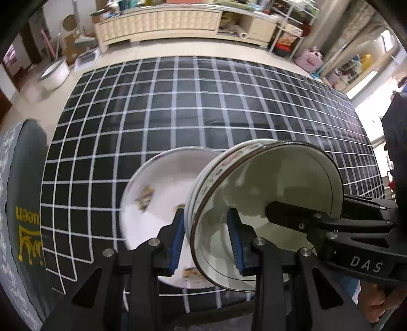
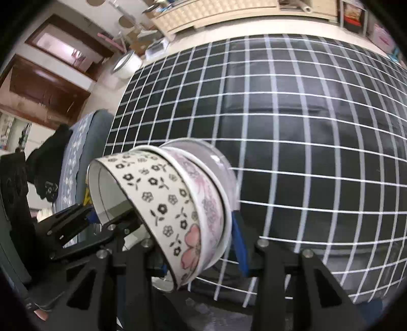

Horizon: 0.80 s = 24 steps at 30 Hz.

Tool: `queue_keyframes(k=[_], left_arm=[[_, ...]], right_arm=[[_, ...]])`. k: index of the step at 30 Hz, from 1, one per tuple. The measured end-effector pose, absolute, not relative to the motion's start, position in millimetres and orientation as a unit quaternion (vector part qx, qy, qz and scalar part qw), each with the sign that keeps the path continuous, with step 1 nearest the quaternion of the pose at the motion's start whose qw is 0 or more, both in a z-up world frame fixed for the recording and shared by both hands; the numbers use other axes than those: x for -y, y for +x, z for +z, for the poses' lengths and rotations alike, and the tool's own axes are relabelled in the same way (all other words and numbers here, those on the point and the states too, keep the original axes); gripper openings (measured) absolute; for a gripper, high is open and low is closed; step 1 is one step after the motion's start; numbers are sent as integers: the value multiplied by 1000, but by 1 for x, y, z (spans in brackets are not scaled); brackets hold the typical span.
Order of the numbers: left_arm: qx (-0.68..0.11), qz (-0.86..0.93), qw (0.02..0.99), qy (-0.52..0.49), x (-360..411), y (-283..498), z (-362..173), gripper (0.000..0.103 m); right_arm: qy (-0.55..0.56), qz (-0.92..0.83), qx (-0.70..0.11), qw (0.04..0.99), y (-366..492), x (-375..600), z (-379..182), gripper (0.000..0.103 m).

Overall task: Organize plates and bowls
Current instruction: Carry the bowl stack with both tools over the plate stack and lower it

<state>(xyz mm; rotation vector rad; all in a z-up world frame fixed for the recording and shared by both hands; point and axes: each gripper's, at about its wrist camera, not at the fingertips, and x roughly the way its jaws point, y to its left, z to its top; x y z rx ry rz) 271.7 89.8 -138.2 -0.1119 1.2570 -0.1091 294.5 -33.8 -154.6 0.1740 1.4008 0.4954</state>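
Note:
In the left wrist view my left gripper (image 1: 207, 242) is shut on the rim of a stack of bowls (image 1: 264, 198) tilted on its side, one blue pad outside and one inside. My right gripper's finger (image 1: 292, 211) reaches into the same stack from the right. Below lies a white plate (image 1: 155, 203) with small printed pictures, on the black grid cloth. In the right wrist view my right gripper (image 2: 201, 244) grips the stack's rim: a black-flower bowl (image 2: 157, 198) nested in a pink-flower bowl (image 2: 203, 201) and a plain one (image 2: 218, 163). The left gripper (image 2: 84, 224) shows at the left.
The table carries a black cloth with a white grid (image 1: 203, 101). A grey cushioned seat with yellow print (image 1: 23, 193) stands at the table's left edge. A white cabinet (image 1: 162, 23) and shelves (image 1: 292, 33) line the far wall. A white tub (image 1: 54, 72) sits on the floor.

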Motion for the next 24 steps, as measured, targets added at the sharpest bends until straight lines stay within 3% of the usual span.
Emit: queue_keyframes(k=[11,24], left_arm=[[-606,-17,791,-80,-143,262,-168,31],[-608,-35,786,-105,-146,270,-183,31]], right_arm=[[68,252,-662,703,299,-12,-182,44],[49,239,-660,711,303,-4,-186,45]])
